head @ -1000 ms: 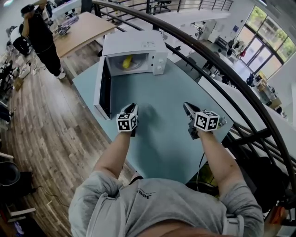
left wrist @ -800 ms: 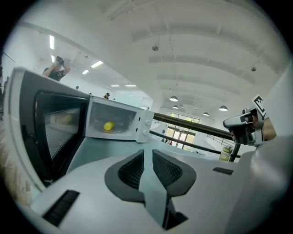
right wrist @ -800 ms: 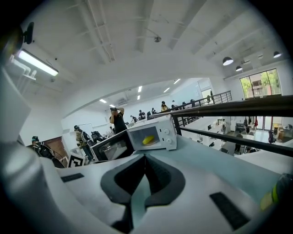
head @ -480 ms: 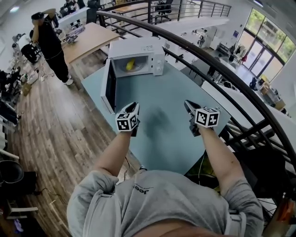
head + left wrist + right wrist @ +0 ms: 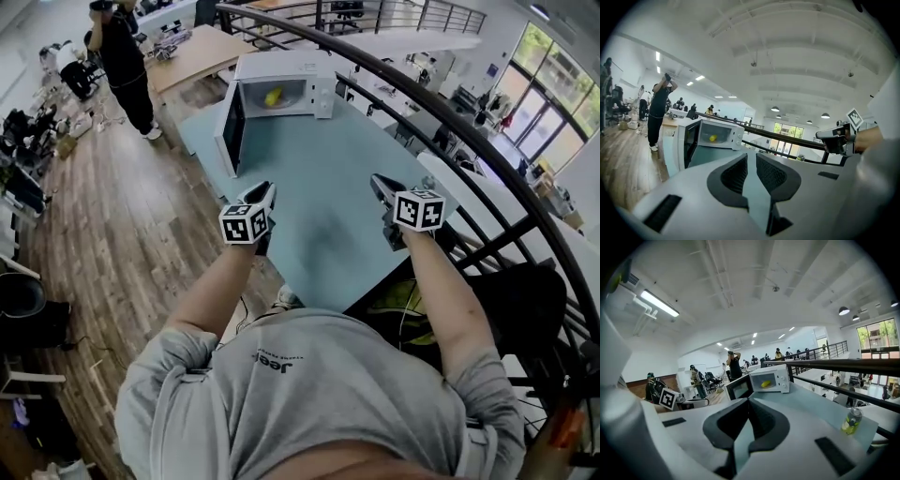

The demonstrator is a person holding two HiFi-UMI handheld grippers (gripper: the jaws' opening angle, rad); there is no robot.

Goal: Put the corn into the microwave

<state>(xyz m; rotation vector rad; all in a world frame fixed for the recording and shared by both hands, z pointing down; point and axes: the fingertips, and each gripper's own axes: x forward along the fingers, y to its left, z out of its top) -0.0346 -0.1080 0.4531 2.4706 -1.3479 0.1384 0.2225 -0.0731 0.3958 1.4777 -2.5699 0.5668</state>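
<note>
Forearms (image 5: 220, 291) are stretching out side by side over the smooth teal counter (image 5: 337, 202), each holding its gripper nearly level, tips aiming at the microwave. The left gripper (image 5: 265, 192) is clenched, its 2 ribbed black pads (image 5: 736, 176) pressing together on nothing. The right gripper (image 5: 377, 183) is clenched and empty too. Well ahead of both grippers, the boxy white microwave (image 5: 300, 67) is standing with its dark-glass door (image 5: 231, 127) swinging open on the left gripper's side. The corn (image 5: 273, 96), a small yellow oblong, is lying inside its cavity. A glossy green can (image 5: 852, 420) is standing off to the right gripper's right.
</note>
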